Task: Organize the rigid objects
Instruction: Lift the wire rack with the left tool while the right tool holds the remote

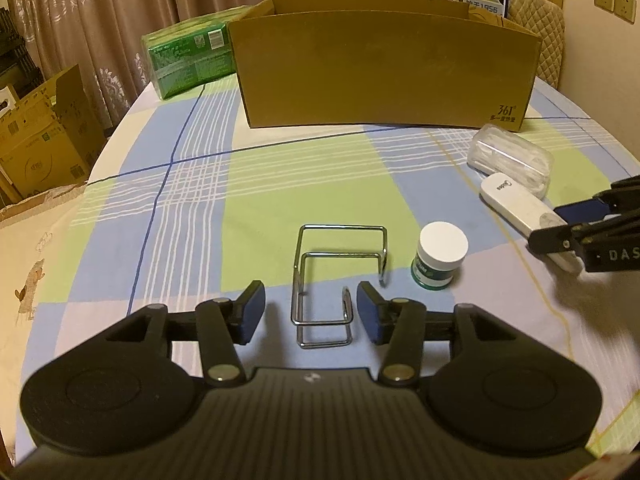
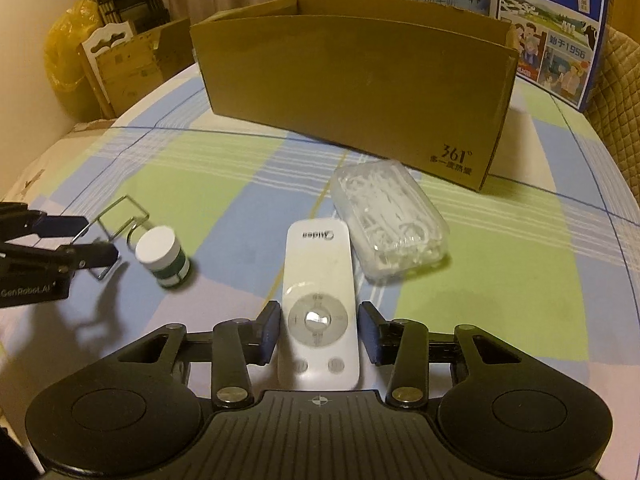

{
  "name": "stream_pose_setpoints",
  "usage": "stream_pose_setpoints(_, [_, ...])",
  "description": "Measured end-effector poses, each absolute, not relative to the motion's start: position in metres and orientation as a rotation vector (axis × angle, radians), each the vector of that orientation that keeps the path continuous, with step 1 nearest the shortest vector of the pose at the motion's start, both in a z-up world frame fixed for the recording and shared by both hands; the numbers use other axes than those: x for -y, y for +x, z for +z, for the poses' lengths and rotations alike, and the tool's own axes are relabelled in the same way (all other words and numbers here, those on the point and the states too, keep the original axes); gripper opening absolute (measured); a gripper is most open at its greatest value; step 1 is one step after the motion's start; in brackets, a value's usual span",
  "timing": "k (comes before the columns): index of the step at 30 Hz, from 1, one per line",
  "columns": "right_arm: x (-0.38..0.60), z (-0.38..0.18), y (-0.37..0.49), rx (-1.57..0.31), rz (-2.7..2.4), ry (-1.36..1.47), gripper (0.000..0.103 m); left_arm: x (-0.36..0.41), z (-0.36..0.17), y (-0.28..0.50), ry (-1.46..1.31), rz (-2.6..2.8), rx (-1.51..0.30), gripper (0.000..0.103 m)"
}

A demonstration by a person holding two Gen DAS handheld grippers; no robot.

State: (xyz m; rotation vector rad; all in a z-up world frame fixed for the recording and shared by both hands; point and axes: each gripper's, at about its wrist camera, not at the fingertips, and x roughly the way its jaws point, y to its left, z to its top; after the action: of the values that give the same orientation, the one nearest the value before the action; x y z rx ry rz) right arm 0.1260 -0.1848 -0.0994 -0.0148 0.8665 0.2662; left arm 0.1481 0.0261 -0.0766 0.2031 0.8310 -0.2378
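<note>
Right wrist — white remote [image 2: 320,304], upright-facing buttons.

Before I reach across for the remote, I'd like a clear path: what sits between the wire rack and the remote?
The small white-lidded jar, standing upright beside the wire rack, left of the remote; the right wrist view shows it.

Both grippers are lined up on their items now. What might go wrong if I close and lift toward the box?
The wire rack is thin and springy; the left gripper straddles only its near end, so it may twist or slip out. The right gripper brackets the smooth white remote near one end, so it may tilt when lifted. The small jar stands close beside the rack and might get knocked.
</note>
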Motion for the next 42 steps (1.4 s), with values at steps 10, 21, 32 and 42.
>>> stream_pose_setpoints(10, [0.175,-0.102,0.131,-0.851,0.246,-0.072,0.038,-0.025,-0.078,0.151,0.208,-0.250,-0.833,0.046])
stream_pose_setpoints(21, [0.174,-0.098,0.126,-0.845,0.245,-0.057,0.037,-0.025,-0.078,0.154,0.205,-0.257,-0.830,0.045])
stream_pose_setpoints(32, [0.177,-0.097,0.126,-0.849,0.234,-0.039,0.037,-0.020,-0.082,0.152,0.245,-0.276,-0.843,0.030])
stream_pose_setpoints(42, [0.179,-0.096,0.124,-0.843,0.230,-0.026,0.037,-0.022,-0.077,0.148,0.241,-0.254,-0.824,0.026])
